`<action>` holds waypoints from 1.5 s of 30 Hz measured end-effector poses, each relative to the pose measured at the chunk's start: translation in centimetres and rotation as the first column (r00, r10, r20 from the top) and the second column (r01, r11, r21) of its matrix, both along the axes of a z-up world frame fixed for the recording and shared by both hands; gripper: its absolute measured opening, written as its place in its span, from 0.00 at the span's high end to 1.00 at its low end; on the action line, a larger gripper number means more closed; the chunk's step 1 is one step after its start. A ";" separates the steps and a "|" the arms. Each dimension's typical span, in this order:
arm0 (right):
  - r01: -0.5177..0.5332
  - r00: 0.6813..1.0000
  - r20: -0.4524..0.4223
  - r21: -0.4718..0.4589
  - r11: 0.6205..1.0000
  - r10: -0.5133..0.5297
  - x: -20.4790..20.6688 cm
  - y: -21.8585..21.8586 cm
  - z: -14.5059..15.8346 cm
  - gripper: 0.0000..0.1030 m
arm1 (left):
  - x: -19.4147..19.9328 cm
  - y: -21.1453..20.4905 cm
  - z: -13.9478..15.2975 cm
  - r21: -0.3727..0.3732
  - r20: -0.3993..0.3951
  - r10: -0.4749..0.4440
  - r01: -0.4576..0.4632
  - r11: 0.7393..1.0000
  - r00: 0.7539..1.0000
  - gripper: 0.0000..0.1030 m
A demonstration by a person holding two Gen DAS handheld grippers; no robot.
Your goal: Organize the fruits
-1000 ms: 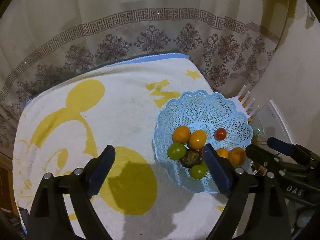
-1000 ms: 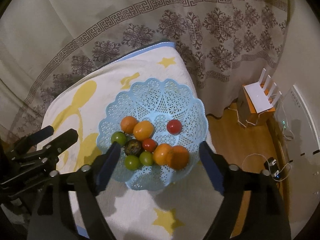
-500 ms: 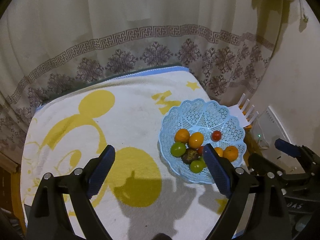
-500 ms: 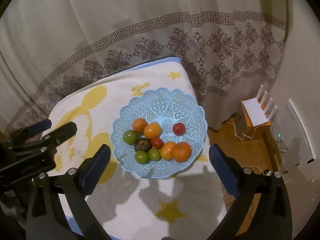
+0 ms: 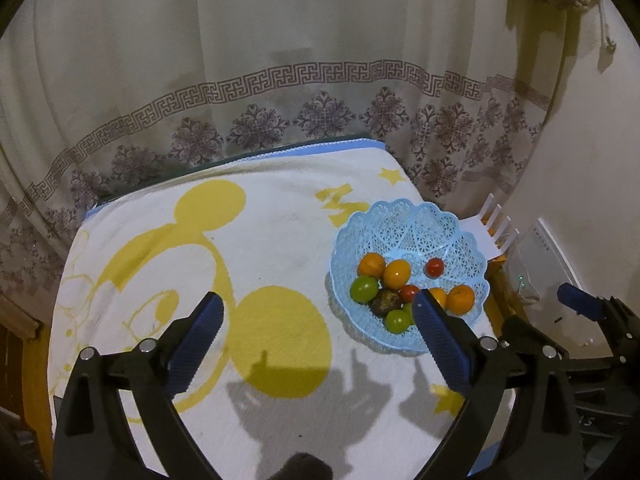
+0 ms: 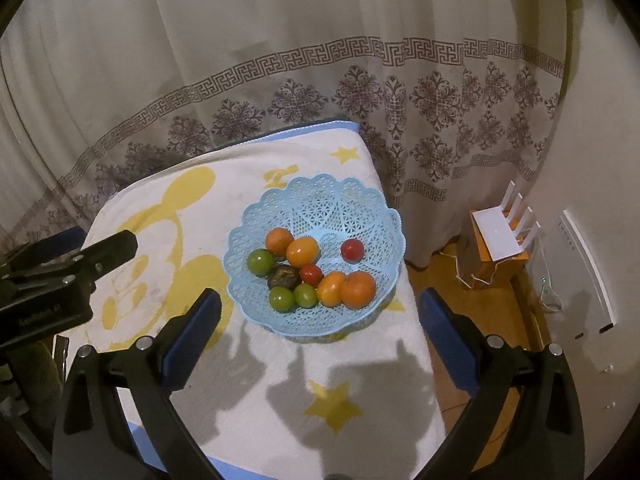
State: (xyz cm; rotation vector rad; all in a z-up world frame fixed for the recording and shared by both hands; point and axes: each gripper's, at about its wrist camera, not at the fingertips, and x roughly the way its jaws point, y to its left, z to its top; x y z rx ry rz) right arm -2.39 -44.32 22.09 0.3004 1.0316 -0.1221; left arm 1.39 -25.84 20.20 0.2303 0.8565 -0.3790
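A light-blue lattice basket (image 5: 400, 210) (image 6: 320, 182) sits near the right edge of a white-and-yellow cartoon towel (image 5: 260, 240). In it lie oranges (image 6: 358, 290), green fruits (image 6: 260, 261), red tomatoes (image 6: 352, 250) and one dark fruit (image 6: 283, 276). My left gripper (image 5: 316, 304) hovers above the towel left of the basket. Its jaws are opening, with nothing between them. My right gripper (image 6: 320, 298) hangs open above the basket's near rim, clear of the fruit. Each gripper also shows at the edge of the other's view.
A patterned curtain (image 6: 360, 92) hangs close behind the table. Right of the table, over a wooden floor (image 6: 488, 308), stand a white router (image 6: 496, 236) on an orange box and a white appliance (image 6: 584, 276) with cables. The towel ends just right of the basket.
Both grippers have drawn back and up from the basket, which now looks smaller and farther away. The right jaws have spread wider, and the left jaws slightly.
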 end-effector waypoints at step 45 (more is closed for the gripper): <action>0.030 0.996 -0.079 -0.055 0.998 -0.035 1.3 -0.7 -2.0 0.03 | 0.9 -1.2 -2.6 0.068 -0.033 -0.028 0.030 0.997 0.999 0.08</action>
